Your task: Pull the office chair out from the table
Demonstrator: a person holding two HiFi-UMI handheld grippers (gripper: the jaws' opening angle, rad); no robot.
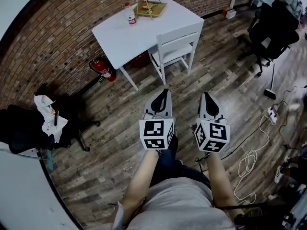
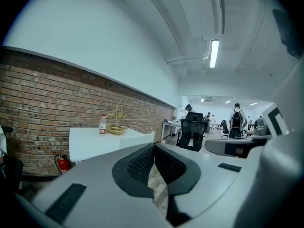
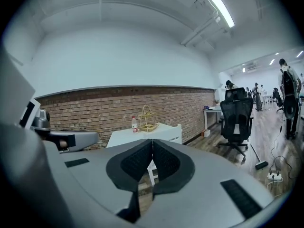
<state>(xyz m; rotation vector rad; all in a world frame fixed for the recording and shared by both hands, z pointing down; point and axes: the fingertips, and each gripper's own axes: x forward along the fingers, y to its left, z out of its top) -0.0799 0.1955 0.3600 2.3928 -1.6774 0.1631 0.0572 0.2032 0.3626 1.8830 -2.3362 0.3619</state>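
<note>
Ahead of left tongs and right tongs: chair tucked at table, well apart.
Both tongs: closed, empty.
Do well: approach squarely, open both, grip backrest top.

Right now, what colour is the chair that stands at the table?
White. The chair has the same colour as the table. The head view shows it best.

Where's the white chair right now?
Head view: the white chair stands upper centre, tucked against the near side of the white table, with the red fire extinguisher off to its left by the brick wall.
</note>
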